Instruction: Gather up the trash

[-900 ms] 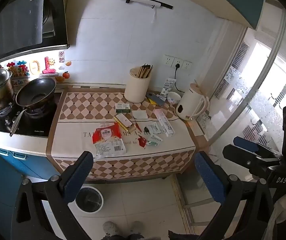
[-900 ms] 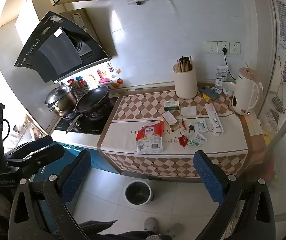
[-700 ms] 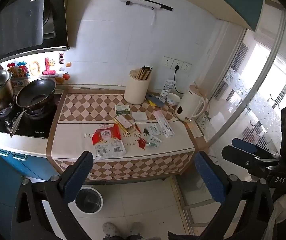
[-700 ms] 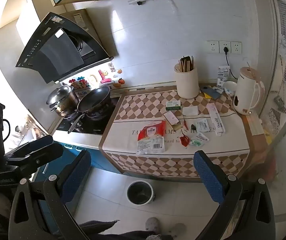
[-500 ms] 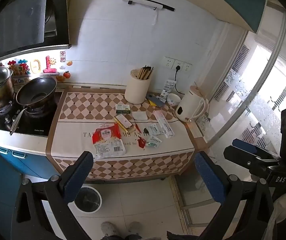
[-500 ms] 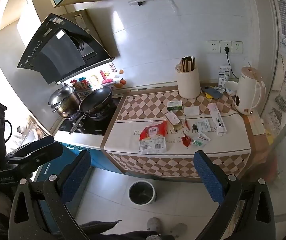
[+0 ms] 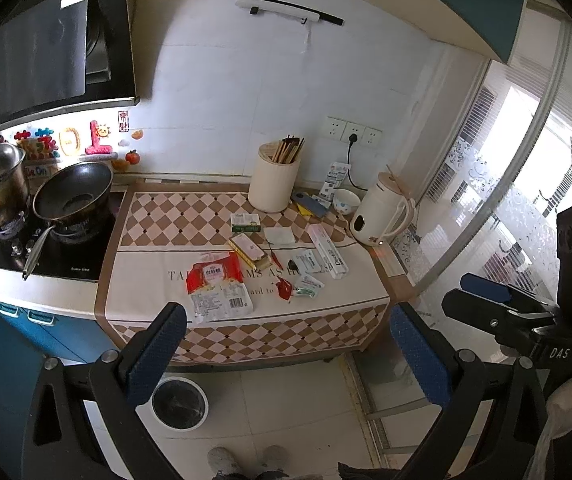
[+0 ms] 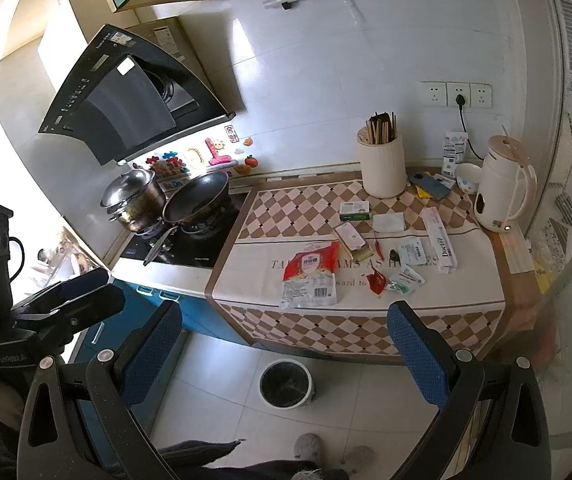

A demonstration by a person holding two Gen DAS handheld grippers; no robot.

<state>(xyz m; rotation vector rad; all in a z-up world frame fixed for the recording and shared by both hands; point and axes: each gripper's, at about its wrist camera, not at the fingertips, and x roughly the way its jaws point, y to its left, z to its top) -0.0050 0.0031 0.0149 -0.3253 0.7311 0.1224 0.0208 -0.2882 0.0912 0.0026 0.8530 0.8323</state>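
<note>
**Both my jaws wide, holding nothing**

My left gripper [image 7: 286,354] and right gripper [image 8: 284,354] hang well back from the counter. Wrappers, led by a red-and-white packet [image 7: 218,286], litter the checked cloth [image 7: 190,220]; the bin [image 8: 286,385] stands on the floor below.

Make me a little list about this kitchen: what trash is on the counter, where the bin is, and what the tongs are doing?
place: kitchen counter with a checkered cloth
trash: red-and-white food bag, small red wrapper, green-and-white sachet
bin: white trash bin on the floor in front of the counter
left tongs: open, holding nothing
right tongs: open, holding nothing
also there: white kettle, chopstick holder, black wok
</note>
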